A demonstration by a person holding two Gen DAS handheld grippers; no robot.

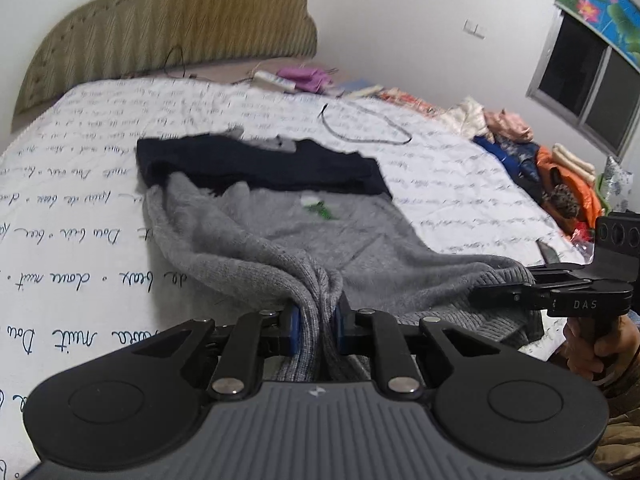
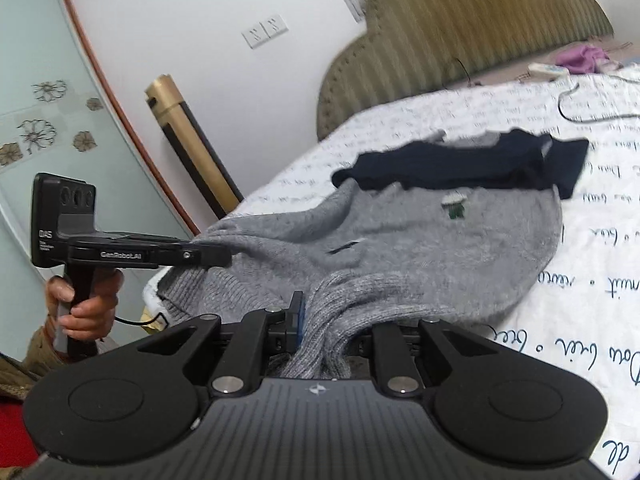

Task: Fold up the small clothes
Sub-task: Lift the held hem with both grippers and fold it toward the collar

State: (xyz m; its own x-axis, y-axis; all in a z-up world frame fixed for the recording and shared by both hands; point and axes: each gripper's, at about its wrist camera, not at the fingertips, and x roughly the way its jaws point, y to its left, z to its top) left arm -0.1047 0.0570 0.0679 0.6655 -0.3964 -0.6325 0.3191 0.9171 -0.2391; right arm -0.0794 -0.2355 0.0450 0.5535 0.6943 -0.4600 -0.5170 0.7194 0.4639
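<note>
White bedding point(image 1: 80, 208) printed with looping script covers the bed. Nearest, the left gripper point(image 1: 318, 320) is clamped on the ribbed hem of the grey sweater point(image 1: 328, 236), and the right gripper point(image 2: 332, 320) pinches the same hem at the other corner, probably so both ends lift together for a fold toward the navy band point(image 1: 256, 164) farther up. Each tool's side reads "DAS"; one also says "GenRobot.AI". Beyond stand a padded headboard point(image 1: 172, 20) and piled clothes point(image 1: 532, 160).

Sweater point(image 1: 320, 236) on bed sheet point(image 1: 80, 208); clothes pile point(image 1: 532, 160) at sheet's right edge
</note>
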